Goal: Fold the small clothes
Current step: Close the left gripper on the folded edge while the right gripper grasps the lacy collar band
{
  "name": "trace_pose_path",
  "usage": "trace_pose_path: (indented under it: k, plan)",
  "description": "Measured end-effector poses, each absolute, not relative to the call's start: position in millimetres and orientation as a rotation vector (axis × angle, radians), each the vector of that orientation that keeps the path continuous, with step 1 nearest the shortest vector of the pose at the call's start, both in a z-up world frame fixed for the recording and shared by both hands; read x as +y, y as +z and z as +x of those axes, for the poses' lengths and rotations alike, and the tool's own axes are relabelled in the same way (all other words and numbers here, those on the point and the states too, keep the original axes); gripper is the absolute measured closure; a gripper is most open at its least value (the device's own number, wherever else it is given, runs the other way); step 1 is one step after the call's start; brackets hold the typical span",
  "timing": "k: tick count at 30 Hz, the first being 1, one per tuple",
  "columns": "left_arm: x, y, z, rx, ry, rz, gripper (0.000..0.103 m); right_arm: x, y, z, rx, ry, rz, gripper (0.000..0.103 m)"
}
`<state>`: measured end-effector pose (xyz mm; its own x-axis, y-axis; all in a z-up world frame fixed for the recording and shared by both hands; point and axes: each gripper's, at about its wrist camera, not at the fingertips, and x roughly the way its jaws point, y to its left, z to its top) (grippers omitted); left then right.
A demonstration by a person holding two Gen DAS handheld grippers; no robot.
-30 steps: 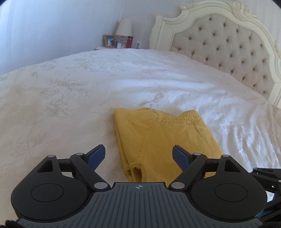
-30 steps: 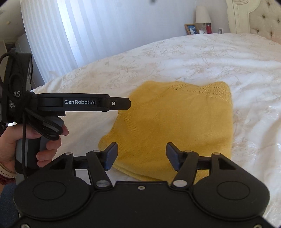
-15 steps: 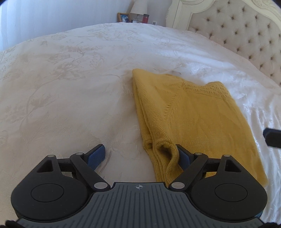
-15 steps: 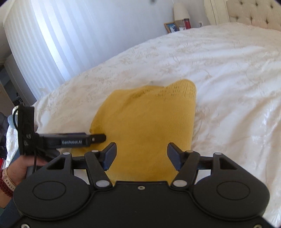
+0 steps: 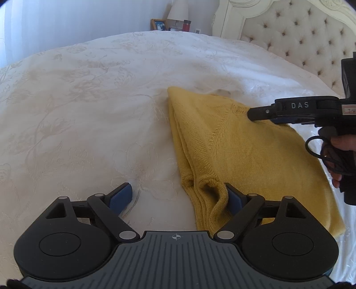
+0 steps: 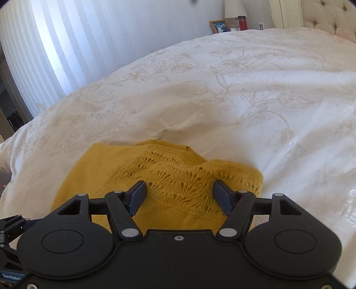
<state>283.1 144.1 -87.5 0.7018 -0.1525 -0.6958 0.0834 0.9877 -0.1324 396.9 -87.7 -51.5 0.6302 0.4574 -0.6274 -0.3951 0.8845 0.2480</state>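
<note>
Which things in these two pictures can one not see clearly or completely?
- Sweater: its near hem, left wrist view, hidden behind the left gripper.
- Right gripper: left wrist view, its second finger hidden behind the first.
- Photo frame: right wrist view, too small to read.
- Headboard: right wrist view, cut off by the edge.

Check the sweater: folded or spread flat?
Folded. The sweater shows stacked layers along its left edge, no sleeves sticking out, compact on the bed.
</note>
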Motion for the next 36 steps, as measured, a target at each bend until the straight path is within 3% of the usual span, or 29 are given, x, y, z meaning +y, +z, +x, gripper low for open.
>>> trace_pose_path:
  k: [8, 16, 30, 36]
  plan:
    - [151.8, -68.5, 260.9, 0.834, -0.189, -0.184, 0.018, -130.2, -27.5, 366.8, 0.686, 0.509, 0.133, 0.026]
    - [141.8, -77.3, 258.5, 0.911, -0.272, -0.238, 0.017, -177.1, -57.7, 365.2, 0.802, 0.495, 0.316, 0.024]
    - [120.3, -95.2, 305.3, 0.927, -0.466, -0.435, 0.018, -155.1, -89.6, 403.7, 0.847, 0.659, 0.524, 0.021]
    - [108.4, -95.1, 310.8, 0.92, -0.48, -0.401, 0.019, -152.0, -91.2, 412.7, 0.839, 0.686, 0.567, 0.013]
